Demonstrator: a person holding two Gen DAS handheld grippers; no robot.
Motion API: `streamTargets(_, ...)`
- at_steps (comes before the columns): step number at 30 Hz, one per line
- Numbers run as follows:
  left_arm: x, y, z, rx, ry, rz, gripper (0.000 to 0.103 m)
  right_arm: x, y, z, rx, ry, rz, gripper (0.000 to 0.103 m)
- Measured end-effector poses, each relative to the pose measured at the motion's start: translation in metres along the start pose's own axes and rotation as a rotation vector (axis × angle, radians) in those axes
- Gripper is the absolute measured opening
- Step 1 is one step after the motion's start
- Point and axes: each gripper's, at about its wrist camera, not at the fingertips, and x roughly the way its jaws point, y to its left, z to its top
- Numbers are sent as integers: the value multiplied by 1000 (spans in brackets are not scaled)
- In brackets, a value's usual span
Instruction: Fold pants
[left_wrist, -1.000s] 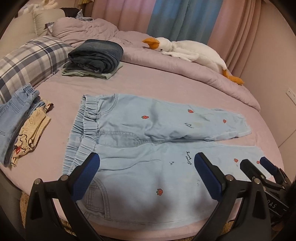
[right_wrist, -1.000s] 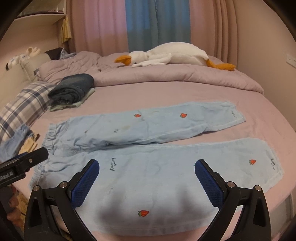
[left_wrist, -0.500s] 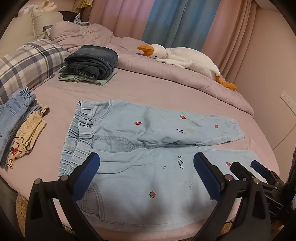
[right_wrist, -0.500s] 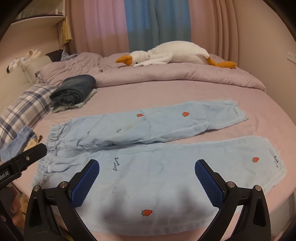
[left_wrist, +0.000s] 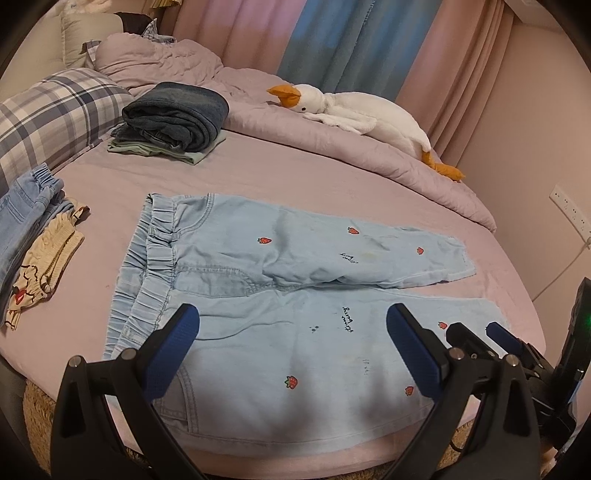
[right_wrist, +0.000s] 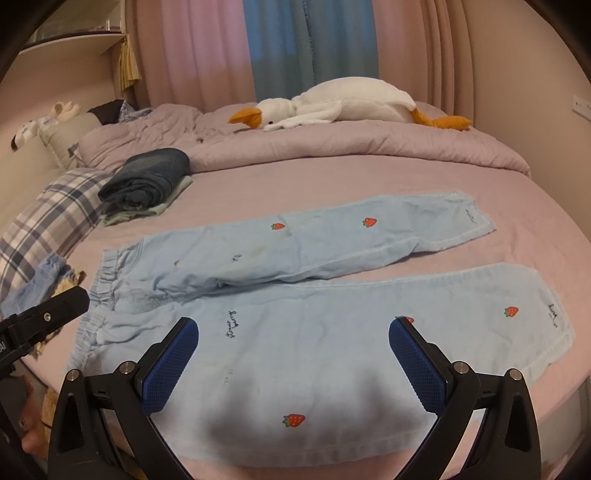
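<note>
Light blue pants with strawberry prints (left_wrist: 266, 295) lie flat on the pink bed, waistband to the left, both legs spread to the right; they also show in the right wrist view (right_wrist: 314, 302). My left gripper (left_wrist: 291, 332) is open and empty, above the near leg by the waistband side. My right gripper (right_wrist: 293, 336) is open and empty, above the middle of the near leg. The right gripper's tips also show in the left wrist view (left_wrist: 484, 336), and one finger of the left gripper shows in the right wrist view (right_wrist: 48, 314).
A folded dark jeans stack (left_wrist: 173, 118) lies at the back left beside a plaid pillow (left_wrist: 51, 122). More clothes (left_wrist: 33, 229) lie at the left edge. A plush goose (left_wrist: 354, 114) rests on the bunched duvet (right_wrist: 332, 144) at the back. The bed's front edge (left_wrist: 295, 458) is close below the grippers.
Both grippers have drawn back and up a little, so the pants look smaller and farther. Both stay open. The pants have not moved.
</note>
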Motion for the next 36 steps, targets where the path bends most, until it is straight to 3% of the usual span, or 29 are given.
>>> streamTargets(36,-1,0,1,9,-1,3,101,1,-3,0,10,19,4,103)
